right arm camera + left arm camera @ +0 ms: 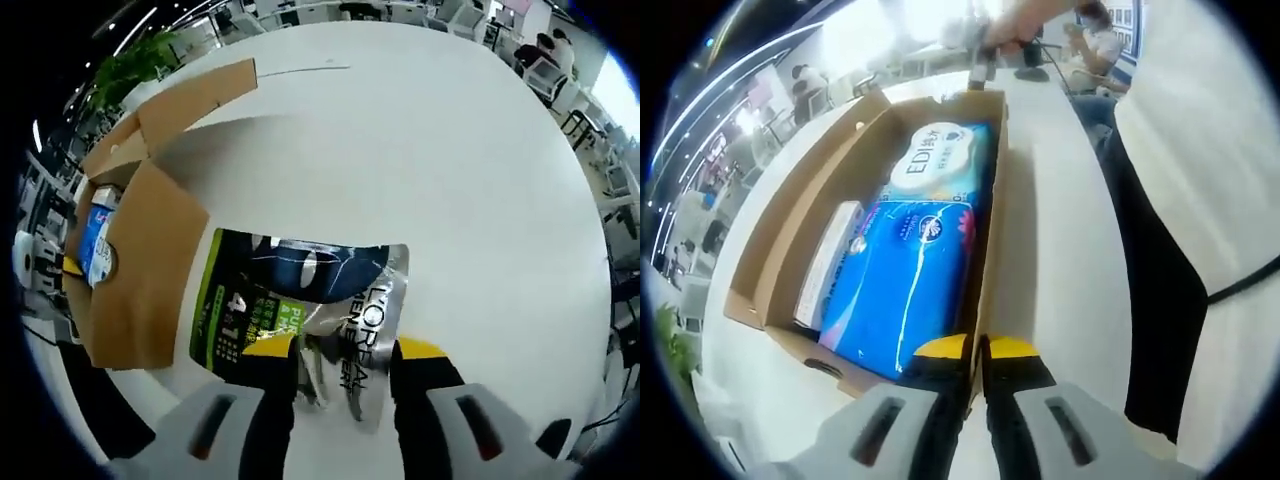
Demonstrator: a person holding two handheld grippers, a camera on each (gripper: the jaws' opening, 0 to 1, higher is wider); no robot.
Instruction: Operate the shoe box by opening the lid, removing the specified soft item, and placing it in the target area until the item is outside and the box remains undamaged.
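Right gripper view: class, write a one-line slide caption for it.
Right gripper clamps a silver-and-green pouch over the white table, outside the open cardboard box.

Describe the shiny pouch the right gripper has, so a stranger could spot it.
On the white table, just outside the open cardboard shoe box, the right gripper grips a flat soft pouch. It is dark and silvery with green panels, unlike the blue pack inside the box.

Place: open-plan office or shared workroom
Surface: large white counter [450,150]
Seating: office chairs [545,60] with desks at the far edge
People: seated figures [805,85] in the background
Greenery: potted plant [135,60]
Lighting: bright ceiling strips [730,80]
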